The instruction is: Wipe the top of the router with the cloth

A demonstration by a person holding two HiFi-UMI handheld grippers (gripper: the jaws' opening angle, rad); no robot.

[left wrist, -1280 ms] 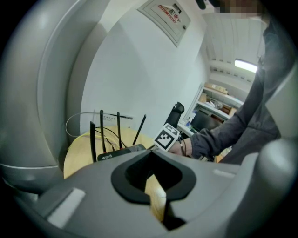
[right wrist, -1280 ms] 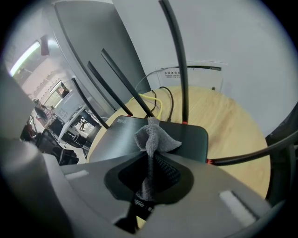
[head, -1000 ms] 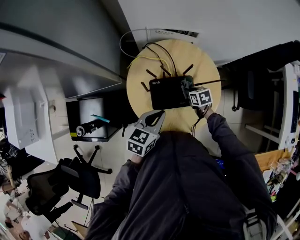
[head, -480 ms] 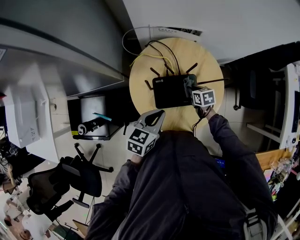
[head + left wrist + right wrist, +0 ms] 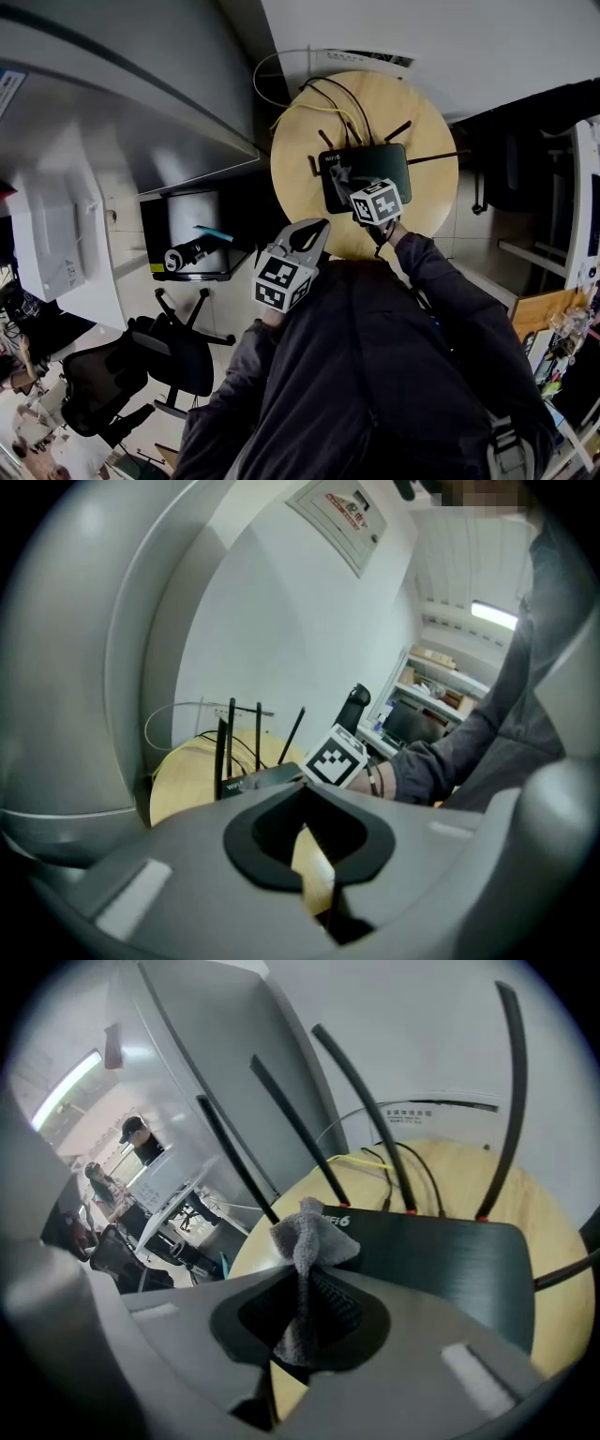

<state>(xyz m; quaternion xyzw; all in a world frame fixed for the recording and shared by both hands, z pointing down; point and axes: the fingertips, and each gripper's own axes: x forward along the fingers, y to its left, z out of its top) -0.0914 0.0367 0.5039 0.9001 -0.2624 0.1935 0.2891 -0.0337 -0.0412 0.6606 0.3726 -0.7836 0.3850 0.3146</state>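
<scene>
Right gripper (image 5: 302, 1321) clenched on grey cloth (image 5: 307, 1241), cloth over left part of black router (image 5: 441, 1255) on round table (image 5: 553, 1232). Left gripper (image 5: 314, 874) closed, empty, held back near the person. Risk: cloth snags far antennas (image 5: 356, 1119) (thin, upright), or a hard push slides the router and drags the cables (image 5: 375, 1162).

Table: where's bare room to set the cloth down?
Bare wood on the table right of the router and along its left rim. The back is crowded with cables and antennas.
</scene>
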